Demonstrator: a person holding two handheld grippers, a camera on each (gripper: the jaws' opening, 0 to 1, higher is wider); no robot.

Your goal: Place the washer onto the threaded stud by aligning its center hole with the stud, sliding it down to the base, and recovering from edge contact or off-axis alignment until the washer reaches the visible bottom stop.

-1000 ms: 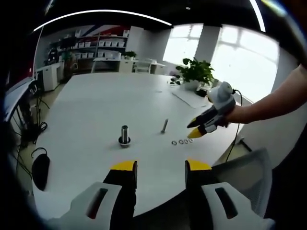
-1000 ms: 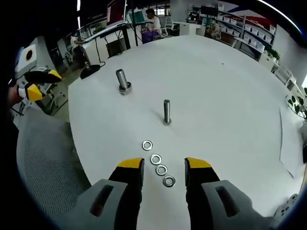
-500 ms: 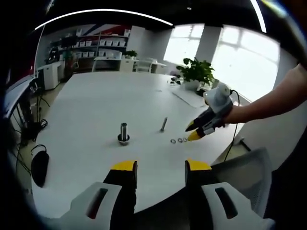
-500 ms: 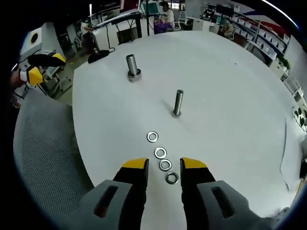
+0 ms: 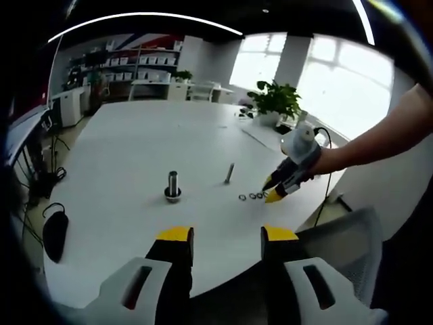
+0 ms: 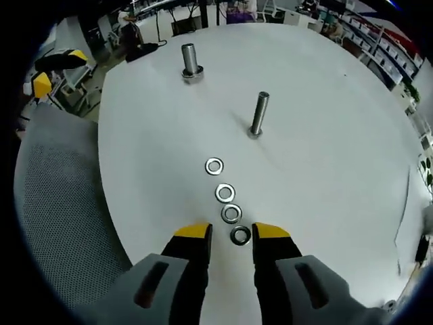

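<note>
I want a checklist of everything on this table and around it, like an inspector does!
Surface: white table, mostly bare.
Job's things: four washers lying in a row; thin threaded stud upright, bare; thicker stud upright beyond it.
Clutter: black object near the table's edge.
Grippers: right gripper low, its tips either side of the nearest washer, not closed; left gripper open, held back.
Cables: black cables on the floor.
Surroundings: mesh chair, potted plant, shelves, windows.
</note>
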